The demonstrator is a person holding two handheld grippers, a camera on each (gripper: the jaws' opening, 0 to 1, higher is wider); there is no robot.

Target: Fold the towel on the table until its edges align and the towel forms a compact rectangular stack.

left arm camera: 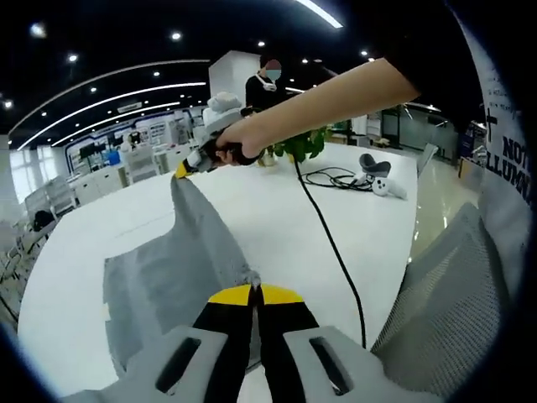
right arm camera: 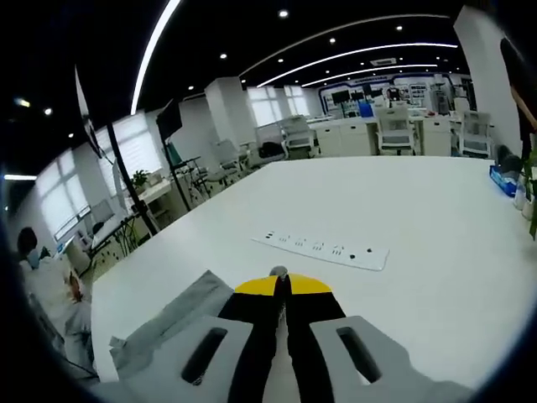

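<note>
Towel (left arm camera: 168, 277) is lifted off the white surface (left arm camera: 277, 218), stretched between 2 corners. Left gripper (left arm camera: 254, 294) jaws pinch 1 corner; right gripper (left arm camera: 186, 168) jaws pinch the other. Judgement: fold underway, no compact stack formed, edges not yet aligned.

One towel (left arm camera: 176, 260), one power strip (right arm camera: 323, 249), two grippers (left arm camera: 255, 294).

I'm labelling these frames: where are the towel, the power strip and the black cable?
towel (left arm camera: 168, 281): left gripper view, flat grey middle.
power strip (right arm camera: 323, 248): right gripper view, centre of its top.
black cable (left arm camera: 331, 243): left gripper view, mid-length on the table.
</note>
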